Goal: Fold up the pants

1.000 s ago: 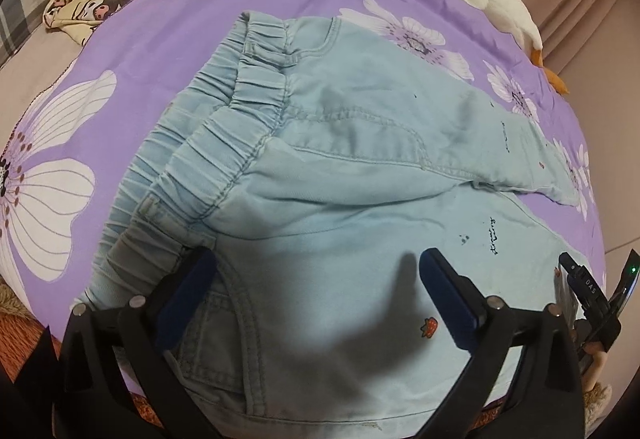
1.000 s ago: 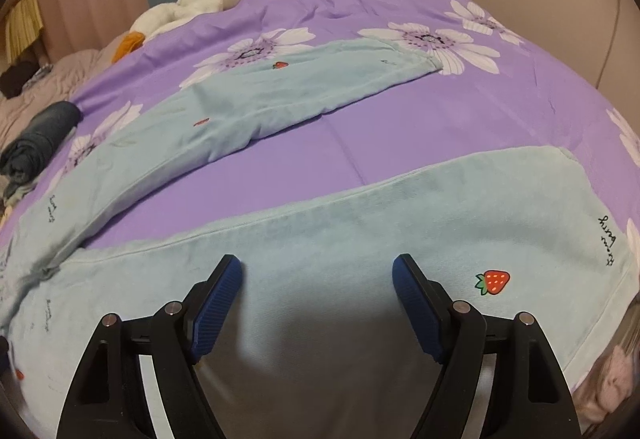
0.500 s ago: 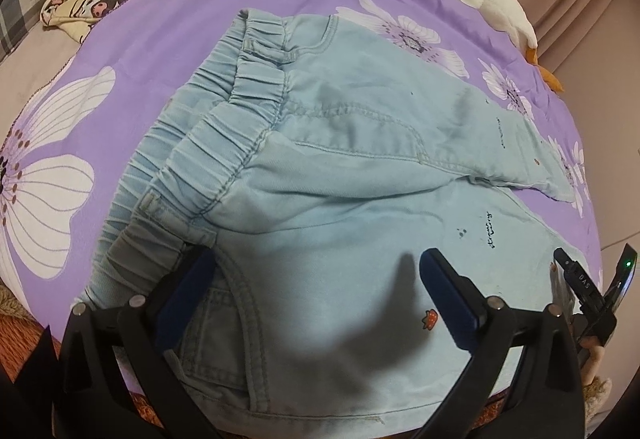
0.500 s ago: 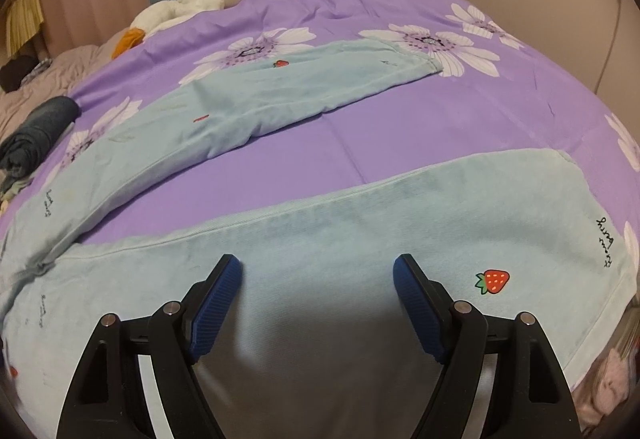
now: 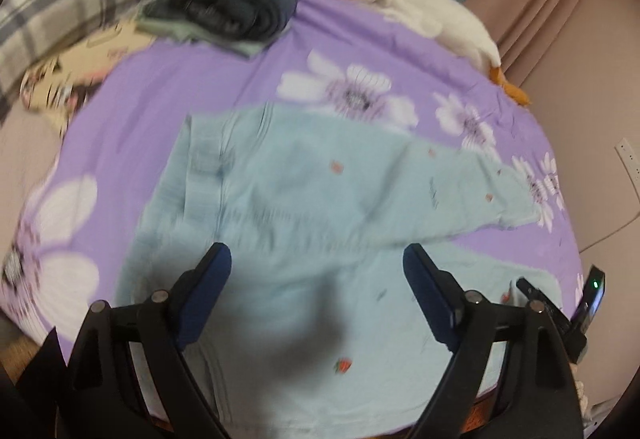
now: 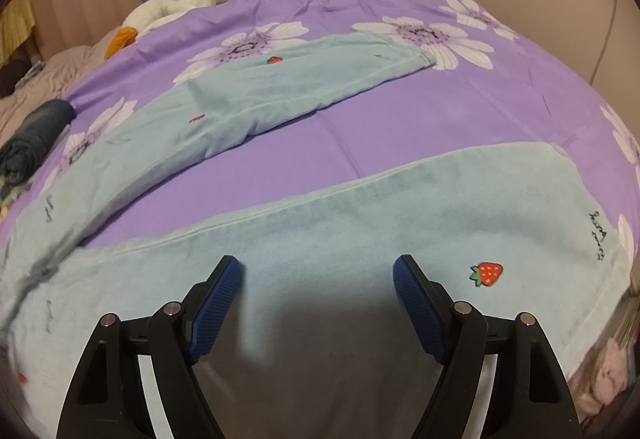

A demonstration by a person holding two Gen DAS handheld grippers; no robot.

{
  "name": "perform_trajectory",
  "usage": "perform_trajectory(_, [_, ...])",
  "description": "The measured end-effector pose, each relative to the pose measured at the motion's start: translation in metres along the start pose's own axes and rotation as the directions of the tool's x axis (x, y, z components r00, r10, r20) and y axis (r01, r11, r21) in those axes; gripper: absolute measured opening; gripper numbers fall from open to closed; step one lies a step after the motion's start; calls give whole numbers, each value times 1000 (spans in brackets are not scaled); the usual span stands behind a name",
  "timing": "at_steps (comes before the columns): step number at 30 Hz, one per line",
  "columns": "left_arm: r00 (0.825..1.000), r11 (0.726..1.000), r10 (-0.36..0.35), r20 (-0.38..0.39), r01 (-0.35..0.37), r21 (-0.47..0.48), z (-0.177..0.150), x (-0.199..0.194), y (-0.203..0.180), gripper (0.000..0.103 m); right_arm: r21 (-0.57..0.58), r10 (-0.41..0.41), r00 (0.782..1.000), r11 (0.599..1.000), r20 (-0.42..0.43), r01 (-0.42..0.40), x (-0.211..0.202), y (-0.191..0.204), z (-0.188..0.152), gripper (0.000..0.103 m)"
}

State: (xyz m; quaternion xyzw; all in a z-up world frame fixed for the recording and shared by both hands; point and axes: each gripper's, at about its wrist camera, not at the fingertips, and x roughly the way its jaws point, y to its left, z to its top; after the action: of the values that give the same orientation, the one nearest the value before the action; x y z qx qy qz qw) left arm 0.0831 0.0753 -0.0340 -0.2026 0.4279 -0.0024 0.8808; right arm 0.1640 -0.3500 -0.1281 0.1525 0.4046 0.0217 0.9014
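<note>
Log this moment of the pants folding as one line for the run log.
stage: pre-fold | pants: flat on bedspread, legs apart | left hand-held gripper: closing, nothing gripped | right hand-held gripper: open above near leg

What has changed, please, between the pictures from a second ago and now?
The left hand-held gripper has pulled up and back from the waistband: the pants look smaller and the plush goose shows fully. Its jaws are closing, with nothing gripped between them. The right hand-held gripper stays open above the near leg, and the pants remain spread, legs apart, on the purple bedspread.
</note>
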Motion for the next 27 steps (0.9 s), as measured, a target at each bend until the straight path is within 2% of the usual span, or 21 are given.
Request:
perform_trajectory(3, [999, 1000, -31, 26, 31, -3, 22, -2, -2, 88, 30, 28, 1000, 999, 11, -28, -20, 1, 12, 79])
perform_trajectory(5, [999, 1000, -27, 39, 27, 1, 33, 2, -2, 88, 24, 34, 999, 999, 30, -35, -34, 7, 25, 79])
perform_trajectory(9, [1000, 1000, -21, 8, 21, -17, 43, 19, 3, 87, 18, 170, 985, 985, 20, -170, -47, 28, 59, 79])
perform_trajectory(11, [1000, 999, -28, -12, 28, -28, 46, 29, 5, 84, 15, 217, 976, 976, -1, -217, -46, 43, 77, 79])
perform_trajectory(15, [1000, 1000, 5, -21, -5, -11, 50, 40, 6, 82, -19, 277, 960, 960, -34, -278, -33, 81, 113, 79])
perform_trajectory(18, [999, 999, 5, -40, -6, -31, 51, 50, 13, 73, -17, 303, 949, 952, -85, -306, -9, 109, 138, 79])
perform_trajectory(20, [999, 999, -4, -51, 2, -44, 50, 55, 17, 65, -12, 293, 949, 955, -119, -296, 11, 125, 151, 79])
perform_trajectory(23, [997, 999, -5, -72, 2, -40, 47, 65, 19, 56, 0, 219, 962, 975, -165, -222, 49, 141, 166, 79])
perform_trajectory(25, [996, 999, -4, -85, 2, -33, 45, 70, 18, 54, 17, 166, 967, 986, -193, -166, 75, 145, 175, 79])
perform_trajectory(27, [995, 999, -7, -100, 3, -35, 43, 75, 19, 54, 15, 98, 978, 995, -185, -97, 95, 148, 184, 79])
